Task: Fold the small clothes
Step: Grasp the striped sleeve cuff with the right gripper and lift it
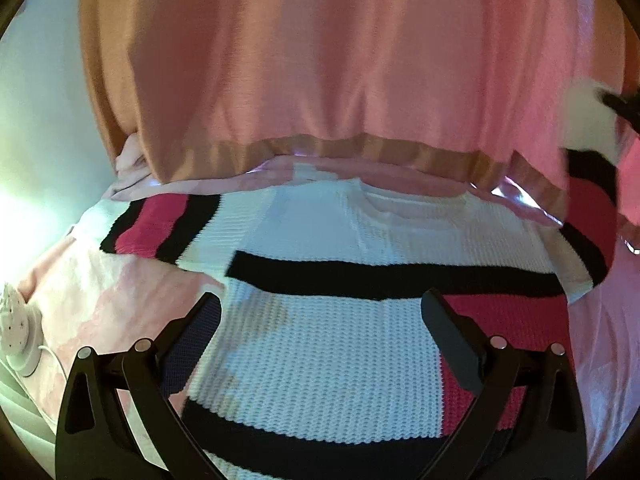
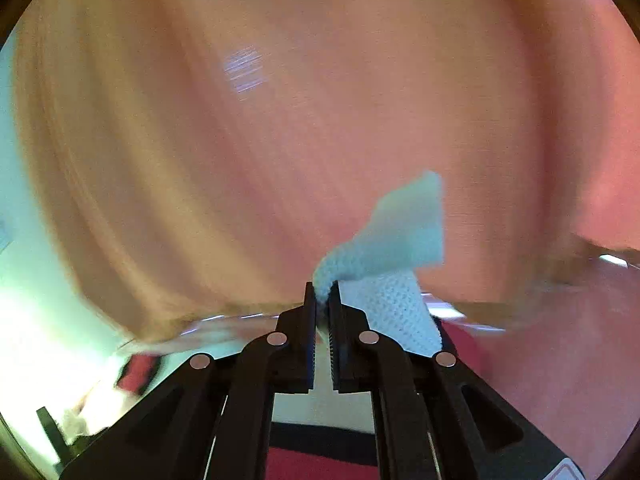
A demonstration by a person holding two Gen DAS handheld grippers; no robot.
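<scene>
A small knit sweater, white with black and magenta stripes, lies flat on pink bedding. My left gripper is open just above the sweater's body, one finger over its left edge, the other over the magenta patch. My right gripper is shut on a white knit corner of the sweater and holds it lifted. The right gripper's tip shows blurred at the right edge of the left wrist view, with the right sleeve raised under it.
A person in a peach-pink top stands close behind the sweater and fills the upper part of both views. A white round device with a cable sits at the bedding's left edge.
</scene>
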